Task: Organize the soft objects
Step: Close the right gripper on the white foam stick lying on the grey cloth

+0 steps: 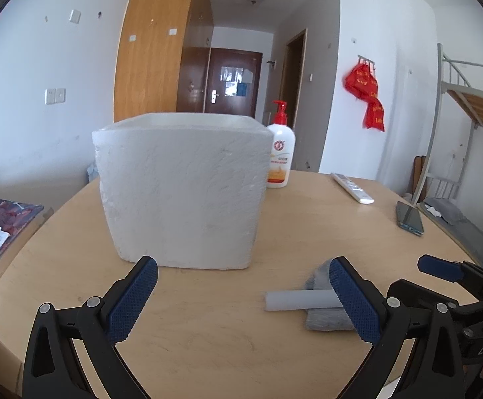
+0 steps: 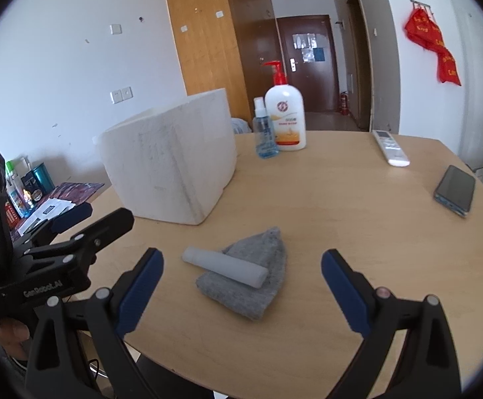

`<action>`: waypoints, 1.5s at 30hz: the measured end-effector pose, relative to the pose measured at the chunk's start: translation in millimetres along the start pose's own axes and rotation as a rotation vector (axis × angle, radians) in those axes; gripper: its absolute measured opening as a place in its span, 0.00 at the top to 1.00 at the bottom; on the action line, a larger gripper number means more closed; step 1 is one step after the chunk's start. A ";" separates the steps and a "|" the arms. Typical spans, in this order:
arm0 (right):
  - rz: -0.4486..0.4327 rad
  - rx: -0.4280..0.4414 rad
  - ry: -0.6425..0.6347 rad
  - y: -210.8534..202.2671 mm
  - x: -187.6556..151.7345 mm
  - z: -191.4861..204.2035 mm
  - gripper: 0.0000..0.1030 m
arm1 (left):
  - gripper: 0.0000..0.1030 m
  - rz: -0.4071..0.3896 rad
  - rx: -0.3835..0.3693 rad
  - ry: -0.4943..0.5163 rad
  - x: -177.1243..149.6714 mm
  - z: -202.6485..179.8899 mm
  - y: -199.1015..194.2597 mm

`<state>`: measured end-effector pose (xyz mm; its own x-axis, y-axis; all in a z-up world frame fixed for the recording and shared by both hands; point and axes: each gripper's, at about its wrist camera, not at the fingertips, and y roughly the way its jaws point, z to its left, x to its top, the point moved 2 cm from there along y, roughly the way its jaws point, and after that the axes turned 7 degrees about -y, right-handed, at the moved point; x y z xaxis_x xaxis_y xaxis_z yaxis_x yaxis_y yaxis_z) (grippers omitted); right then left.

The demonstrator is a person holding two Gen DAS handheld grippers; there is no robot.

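A grey knit hat (image 2: 248, 282) lies flat on the wooden table (image 2: 341, 216), with a pale grey foam tube (image 2: 225, 266) lying across it. Both also show in the left wrist view, the hat (image 1: 324, 319) partly behind a finger and the tube (image 1: 299, 300) on top. A white foam box (image 1: 181, 193) stands open-topped just ahead of my left gripper (image 1: 243, 299), which is open and empty. My right gripper (image 2: 241, 294) is open above the near table edge, with the hat and tube lying just ahead between its fingers. The box (image 2: 168, 159) stands left of them.
A lotion pump bottle (image 2: 285, 113) and a small blue spray bottle (image 2: 264, 133) stand behind the box. A white remote (image 2: 391, 148) and a phone (image 2: 455, 189) lie at the right. A bunk bed (image 1: 467, 106) stands beyond the table's right edge.
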<state>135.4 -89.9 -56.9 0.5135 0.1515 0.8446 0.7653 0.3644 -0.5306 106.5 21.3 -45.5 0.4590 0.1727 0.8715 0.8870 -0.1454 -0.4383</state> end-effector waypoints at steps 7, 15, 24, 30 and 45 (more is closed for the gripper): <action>0.031 0.038 -0.012 15.5 -1.7 5.8 0.05 | 0.00 0.008 0.022 -0.022 0.4 12.9 8.4; 0.055 0.060 -0.020 30.4 -1.3 9.0 0.06 | 0.00 0.021 0.025 -0.049 0.7 24.7 14.5; 0.112 0.079 -0.013 47.9 -6.4 4.8 0.21 | 0.00 0.033 0.021 -0.057 -0.3 25.7 20.0; 0.160 0.078 -0.030 58.1 -10.6 5.6 0.29 | 0.00 0.045 0.014 -0.056 -1.6 26.7 25.9; 0.223 0.039 -0.102 65.7 -14.0 6.1 0.48 | 0.00 0.069 0.002 -0.070 -1.9 28.8 34.5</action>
<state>176.1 -62.6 -103.2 0.6245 0.3238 0.7108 0.6210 0.3461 -0.7033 137.7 44.1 -68.6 0.5217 0.2299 0.8216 0.8530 -0.1577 -0.4975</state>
